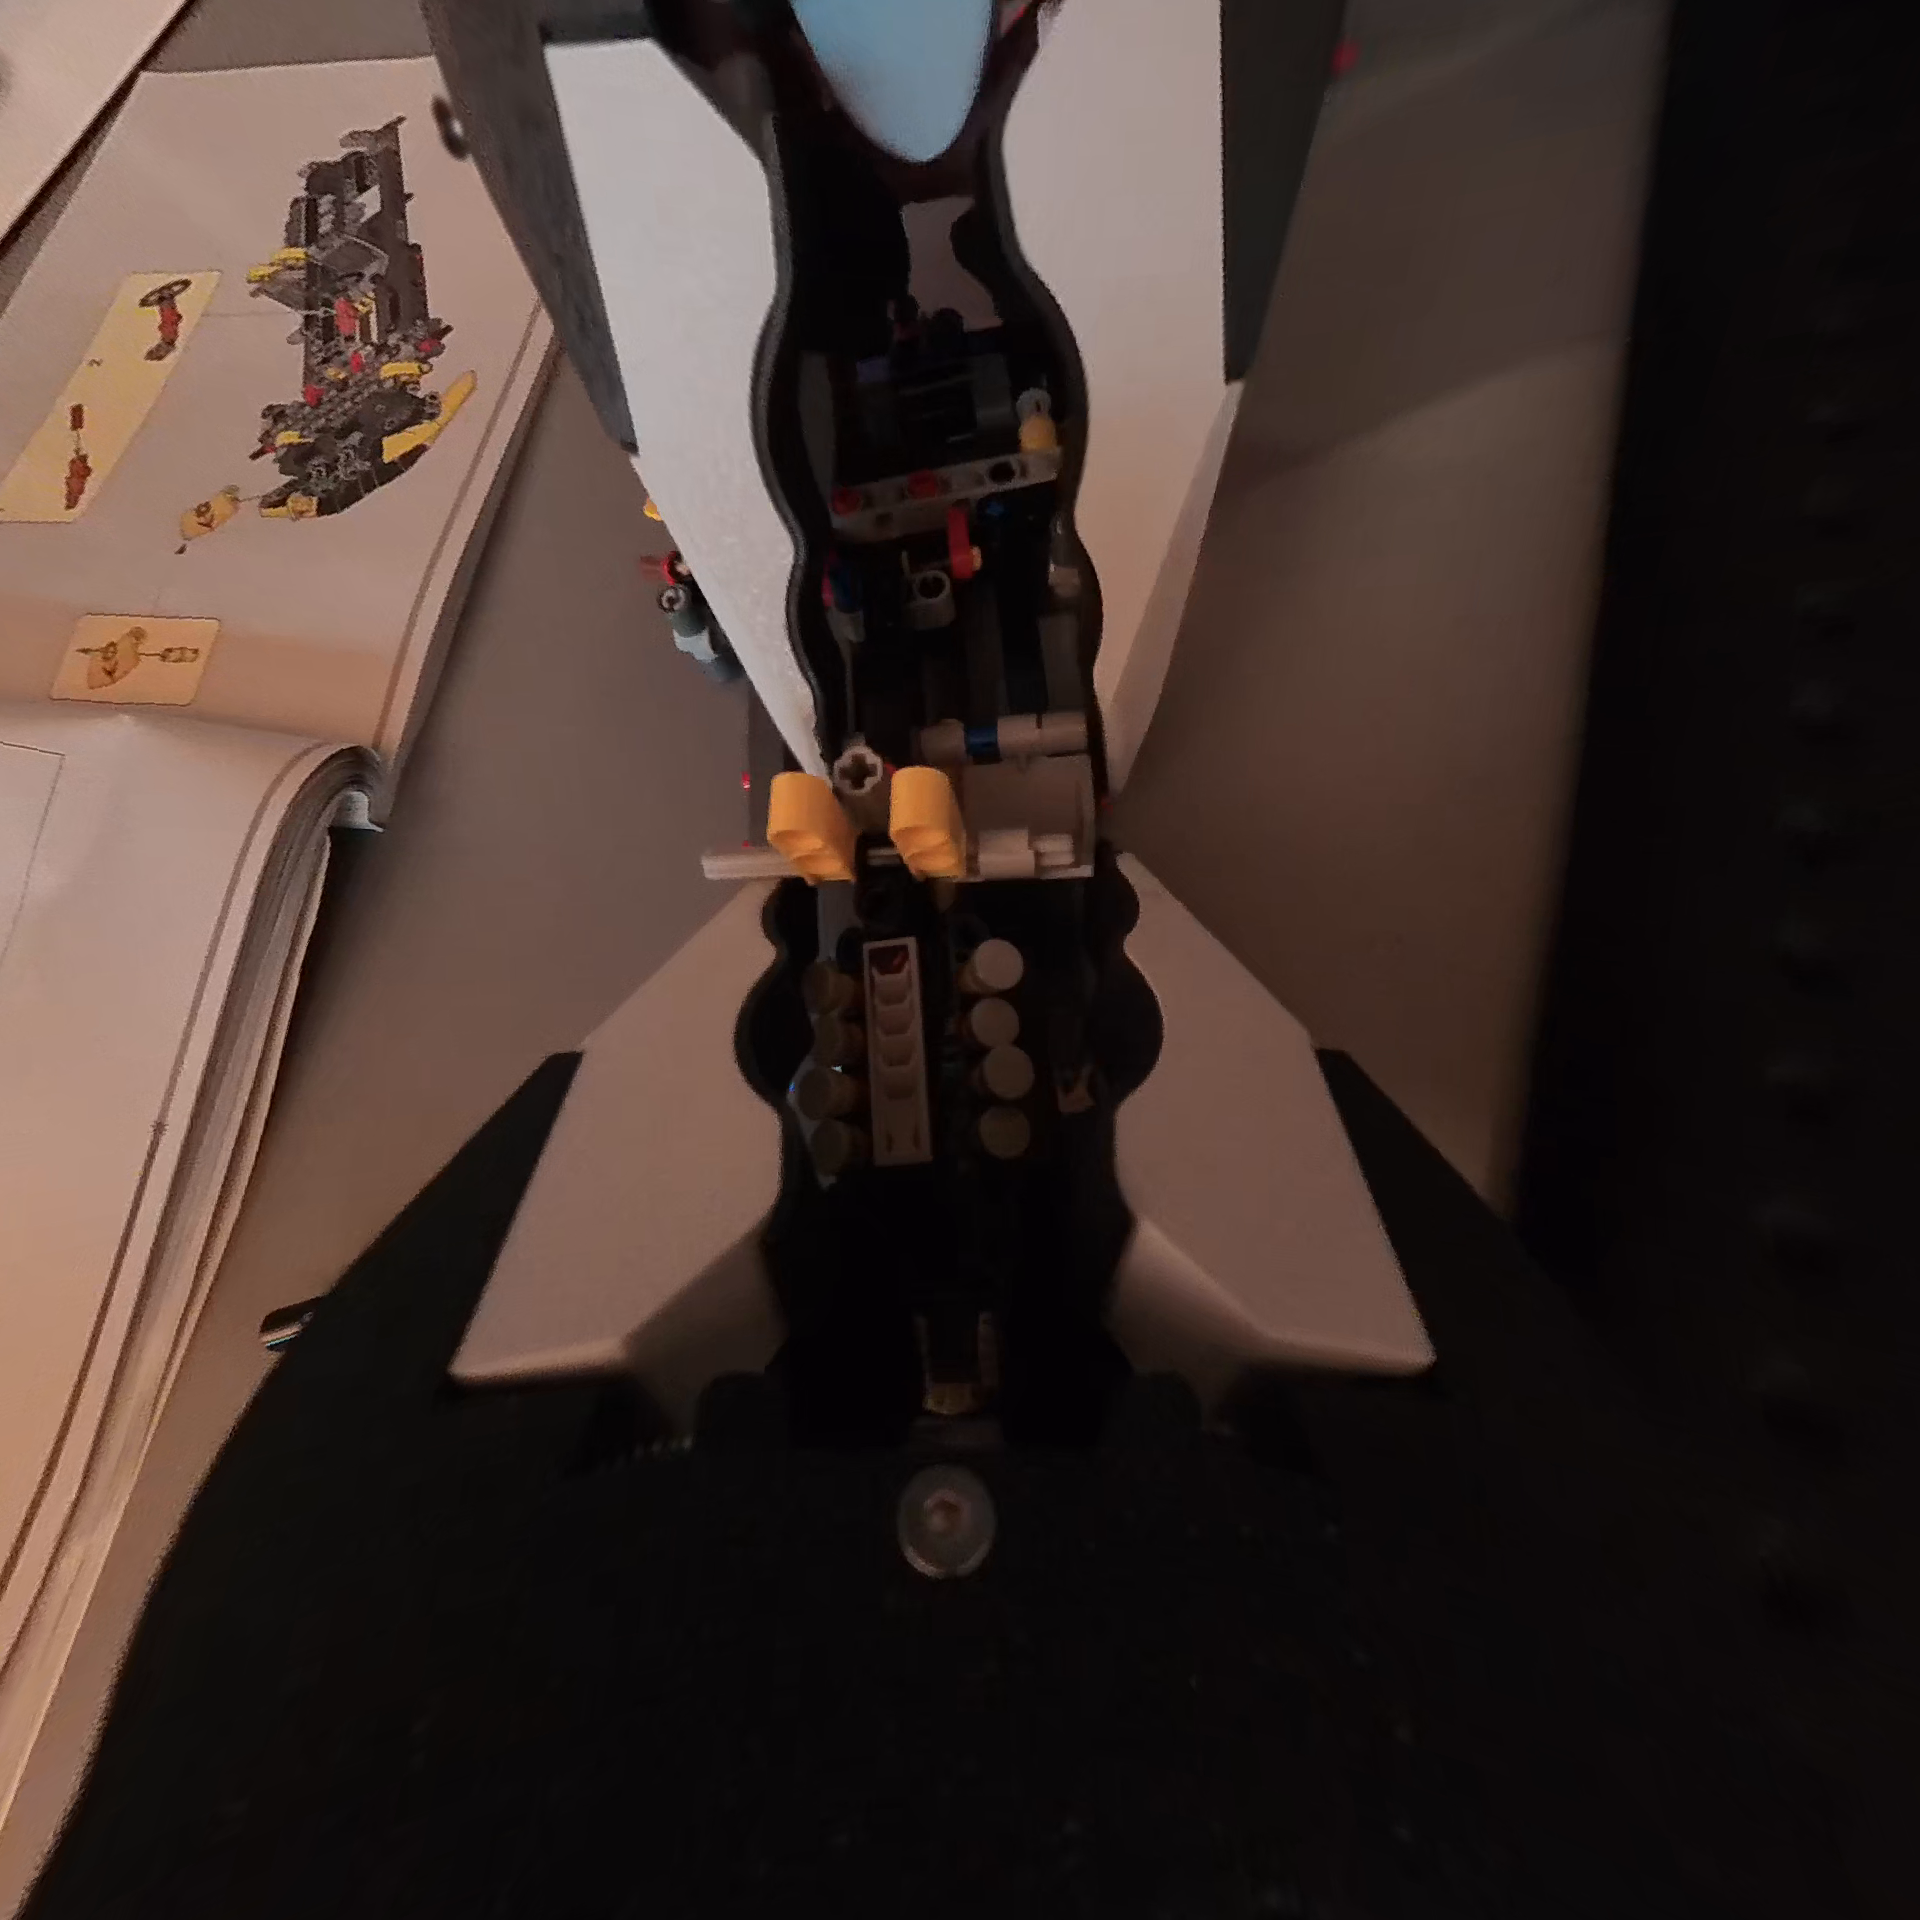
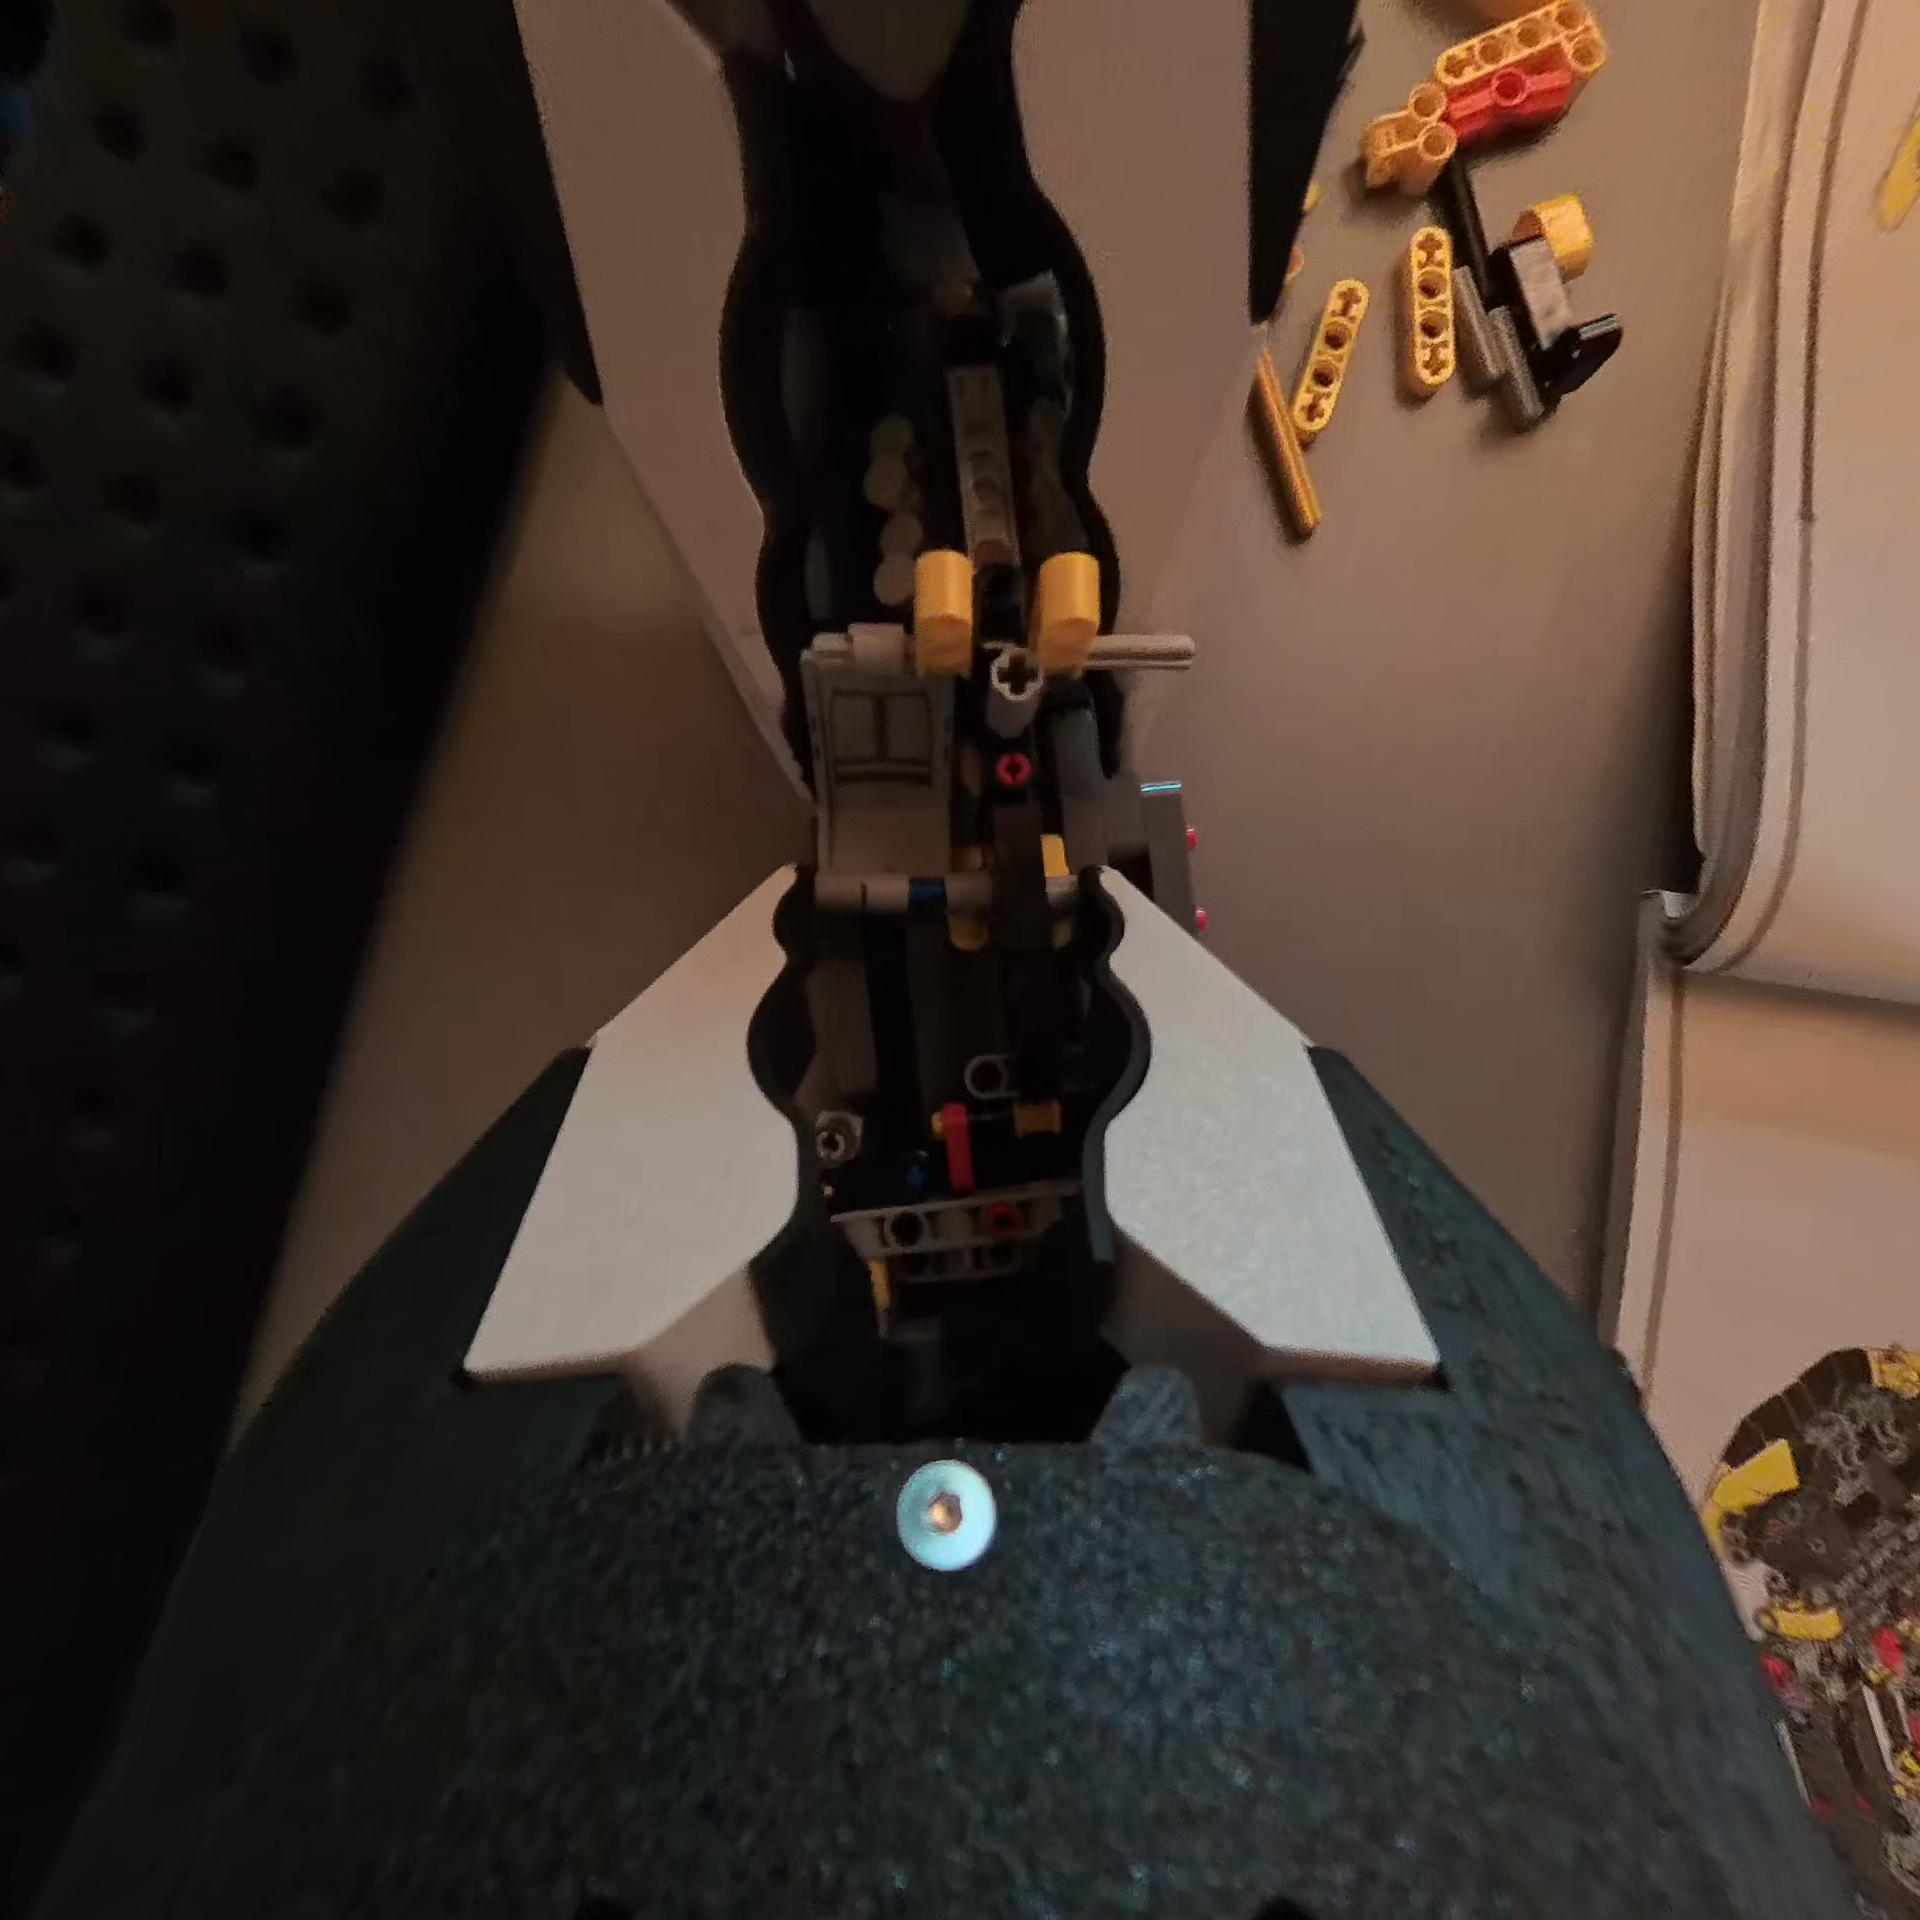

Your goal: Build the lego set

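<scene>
I see both grippers pinching one lego model (image 1: pixel 935 790) from opposite ends, up off the tabletop (image 2: pixel 1403 675). My left gripper (image 1: pixel 940 914) has its fingers pressed on the end with round grey studs. My right gripper (image 2: pixel 940 914) squeezes the other end. Only the left view shows the open instruction book (image 1: pixel 239 436). Only the right view shows loose yellow and red pieces (image 2: pixel 1475 208) and a printed picture sheet (image 2: pixel 1829 1579).

Model: I see the lego assembly (image 1: pixel 935 790) between my left gripper (image 1: pixel 940 914) and right gripper (image 2: pixel 940 914), which face each other.
Left view: instruction booklet (image 1: pixel 208 623) lies left.
Right view: loose pieces (image 2: pixel 1455 239) far right.
</scene>
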`<state>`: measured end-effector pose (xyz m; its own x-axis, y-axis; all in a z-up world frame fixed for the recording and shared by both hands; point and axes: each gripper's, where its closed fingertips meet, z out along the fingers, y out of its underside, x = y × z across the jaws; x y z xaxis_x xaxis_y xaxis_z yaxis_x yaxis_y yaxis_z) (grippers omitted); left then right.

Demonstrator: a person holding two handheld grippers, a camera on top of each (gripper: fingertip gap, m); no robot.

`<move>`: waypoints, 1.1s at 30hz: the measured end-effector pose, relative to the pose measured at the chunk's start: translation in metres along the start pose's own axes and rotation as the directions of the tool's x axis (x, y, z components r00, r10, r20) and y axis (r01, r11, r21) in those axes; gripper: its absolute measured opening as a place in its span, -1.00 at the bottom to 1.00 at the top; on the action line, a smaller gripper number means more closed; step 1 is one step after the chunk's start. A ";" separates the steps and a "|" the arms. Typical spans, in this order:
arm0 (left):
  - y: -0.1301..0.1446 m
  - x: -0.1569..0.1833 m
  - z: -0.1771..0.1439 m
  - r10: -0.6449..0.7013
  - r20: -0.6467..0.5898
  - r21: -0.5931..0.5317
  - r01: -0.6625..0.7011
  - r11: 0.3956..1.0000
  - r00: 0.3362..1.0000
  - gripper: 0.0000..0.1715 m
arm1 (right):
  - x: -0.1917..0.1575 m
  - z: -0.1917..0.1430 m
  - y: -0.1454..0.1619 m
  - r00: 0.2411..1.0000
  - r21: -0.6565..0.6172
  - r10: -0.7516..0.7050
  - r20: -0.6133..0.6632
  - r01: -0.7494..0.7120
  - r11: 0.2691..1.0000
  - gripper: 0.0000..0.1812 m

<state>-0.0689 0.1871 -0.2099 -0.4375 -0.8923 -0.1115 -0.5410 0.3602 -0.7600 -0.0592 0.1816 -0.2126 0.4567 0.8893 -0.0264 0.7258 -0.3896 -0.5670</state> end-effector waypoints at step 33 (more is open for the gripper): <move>-0.007 -0.025 -0.013 0.028 0.158 0.010 -0.030 0.999 0.987 -0.39 | 0.014 -0.012 -0.002 0.971 0.039 0.123 -0.206 -0.118 0.992 -0.54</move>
<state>-0.0638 0.2107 -0.1932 -0.3332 -0.9136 -0.2330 -0.5205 0.3843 -0.7624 -0.0481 0.1916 -0.2025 0.6388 0.7658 0.0740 0.6461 -0.4818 -0.5920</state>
